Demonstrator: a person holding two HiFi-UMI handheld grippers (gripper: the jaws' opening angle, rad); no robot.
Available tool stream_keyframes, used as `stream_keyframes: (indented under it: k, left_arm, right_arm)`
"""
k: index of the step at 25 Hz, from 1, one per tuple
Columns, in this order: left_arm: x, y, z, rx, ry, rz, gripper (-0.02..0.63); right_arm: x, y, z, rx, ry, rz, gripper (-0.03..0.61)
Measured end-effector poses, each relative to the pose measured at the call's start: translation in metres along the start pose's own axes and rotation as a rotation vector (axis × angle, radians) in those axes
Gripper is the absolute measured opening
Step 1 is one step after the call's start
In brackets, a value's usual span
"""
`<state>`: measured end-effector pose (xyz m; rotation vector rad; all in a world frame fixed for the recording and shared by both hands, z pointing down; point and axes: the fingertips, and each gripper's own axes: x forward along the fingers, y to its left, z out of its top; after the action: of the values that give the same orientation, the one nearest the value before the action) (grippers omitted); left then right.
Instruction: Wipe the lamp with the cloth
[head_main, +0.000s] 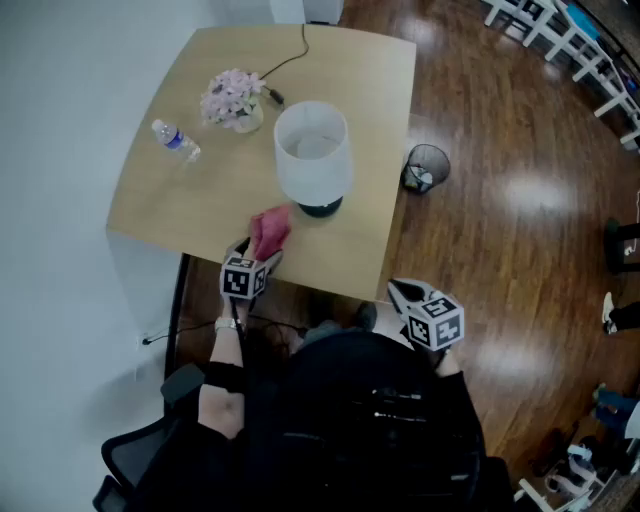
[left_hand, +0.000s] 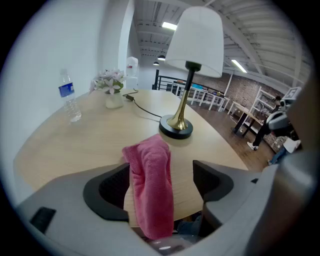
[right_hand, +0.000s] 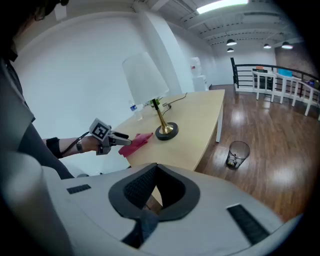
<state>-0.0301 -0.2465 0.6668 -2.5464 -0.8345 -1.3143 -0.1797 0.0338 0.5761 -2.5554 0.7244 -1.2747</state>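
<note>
Two grippers share the work unevenly. The left gripper (head_main: 256, 255) reaches over the near edge of the pale wooden table (head_main: 190, 205), its claw spread wide around the bunched pink terry cloth (head_main: 270, 232). The cloth leans by one pad with a clear gap to the other, so it is straddled, not squeezed. That wide stance looks meant to take in the fabric before closing.

The cloth sits at about seven o'clock of the white-shaded, brass-stemmed lamp (head_main: 313, 150), near its black base but apart, handy for a wipe not yet begun. The right gripper (head_main: 402, 292) hangs off the table at five o'clock of the lamp. Its claw is drawn narrow and empty, probably held clear until the lamp needs steadying.

A clear plastic water bottle (head_main: 177, 140) and a vase of pale pink flowers (head_main: 232, 97) stand well apart at ten and eleven o'clock.
</note>
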Motion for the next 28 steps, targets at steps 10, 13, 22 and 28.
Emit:
stream_keyframes:
  k: [10, 13, 22, 28]
  left_arm:
    - [0.043, 0.014, -0.006, 0.051, 0.079, 0.003, 0.38]
    - [0.045, 0.021, -0.006, 0.046, 0.08, 0.029, 0.293]
    - [0.034, 0.032, 0.003, 0.018, 0.049, 0.08, 0.106]
    - [-0.029, -0.006, 0.045, -0.011, -0.108, 0.043, 0.095]
  right_arm:
    - [0.007, 0.011, 0.03, -0.057, 0.002, -0.018, 0.006]
    - [0.008, 0.014, 0.031, -0.054, 0.008, -0.023, 0.006]
    - [0.012, 0.018, 0.031, -0.055, -0.004, -0.018, 0.006]
    - [0.015, 0.023, 0.046, -0.062, -0.047, 0.006, 0.006]
